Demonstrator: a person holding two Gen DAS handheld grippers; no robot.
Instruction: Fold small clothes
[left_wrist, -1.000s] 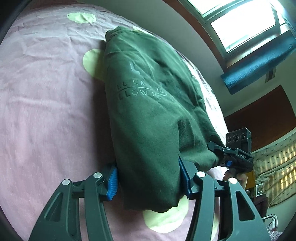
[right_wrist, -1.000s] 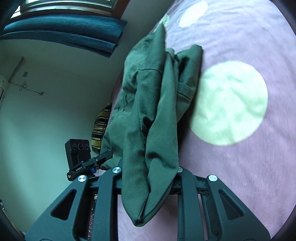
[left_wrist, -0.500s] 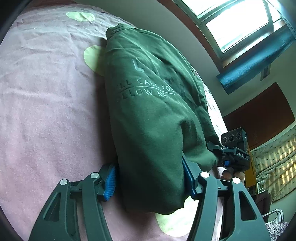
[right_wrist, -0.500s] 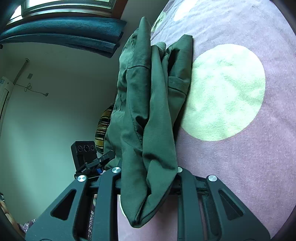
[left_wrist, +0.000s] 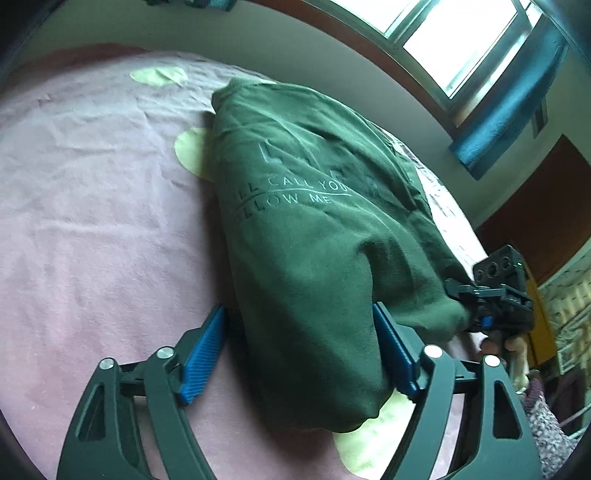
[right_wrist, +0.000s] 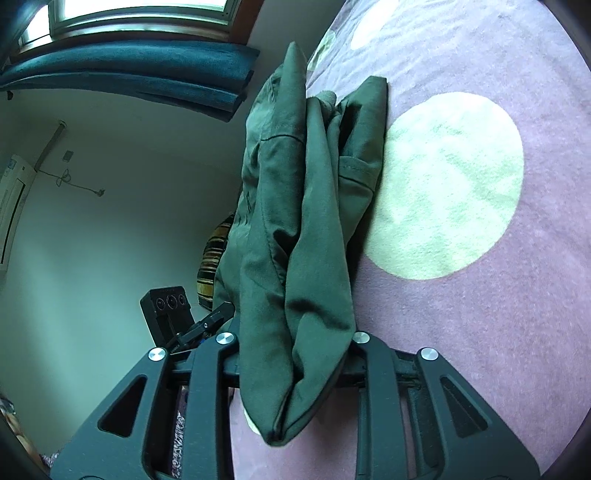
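A dark green sweatshirt (left_wrist: 314, 229) with pale lettering lies folded on the pink bed cover (left_wrist: 92, 221). My left gripper (left_wrist: 299, 314) straddles its near end and its jaws are opening. The left blue pad (left_wrist: 203, 354) stands off the cloth; the right pad (left_wrist: 395, 354) still touches it. My right gripper (right_wrist: 291, 332) holds the other end, a thick bunch of the sweatshirt (right_wrist: 295, 229) filling the gap between its fingers; these jaws are opening slightly and their pads are hidden by cloth. Each gripper shows in the other's view: the right gripper (left_wrist: 491, 306) and the left gripper (right_wrist: 184, 325).
The bed cover (right_wrist: 517, 332) has large pale green dots (right_wrist: 447, 184). A wall with a window (left_wrist: 443, 33) and blue curtain (left_wrist: 509, 107) runs behind the bed. A striped cushion (right_wrist: 212, 266) lies beyond the sweatshirt. A hand (left_wrist: 506, 347) grips the right gripper's handle.
The left gripper's jaws have spread, and its left pad has come off the cloth. The right gripper's fingers stand slightly wider on the bunch. The sweatshirt's far end has settled a little.
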